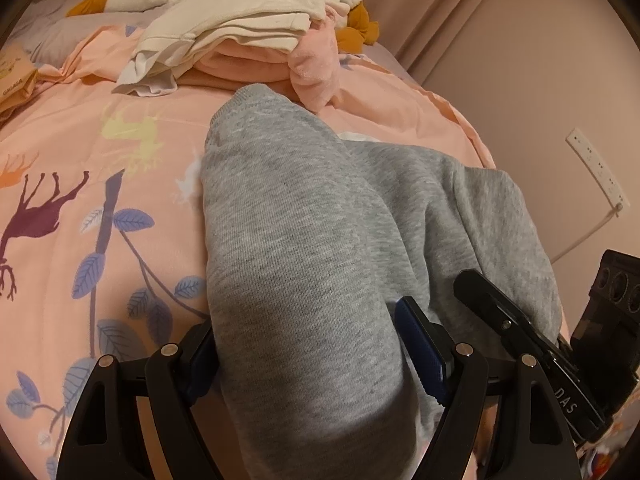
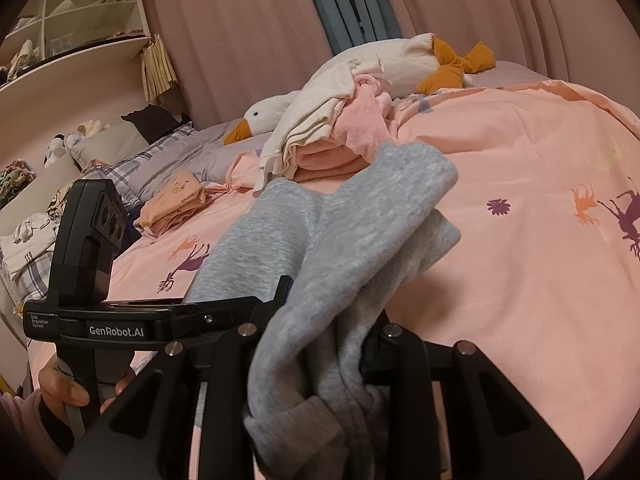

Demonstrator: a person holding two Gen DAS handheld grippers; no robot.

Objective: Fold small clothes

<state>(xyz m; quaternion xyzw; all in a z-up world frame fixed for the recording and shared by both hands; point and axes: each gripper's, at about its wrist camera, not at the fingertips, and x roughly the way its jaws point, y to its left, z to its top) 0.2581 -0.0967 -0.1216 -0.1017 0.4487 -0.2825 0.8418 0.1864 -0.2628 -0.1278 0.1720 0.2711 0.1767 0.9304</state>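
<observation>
Left wrist view: my left gripper (image 1: pixel 312 364) straddles the grey sweatpants (image 1: pixel 304 240), jaws wide; my right gripper (image 2: pixel 320 344) pinches them; a pile of clothes (image 1: pixel 224 40) lies at twelve o'clock.

"GenRobot.AI" in white on the left gripper (image 2: pixel 280 292) body, w/ tiny white print beside it reading approx. "Data Acquisition System". "DAS" in white on the right gripper (image 1: pixel 464 280) arm, left wrist view. Tan packet (image 2: pixel 176 200) on bed has small print, too blurred to read.
</observation>
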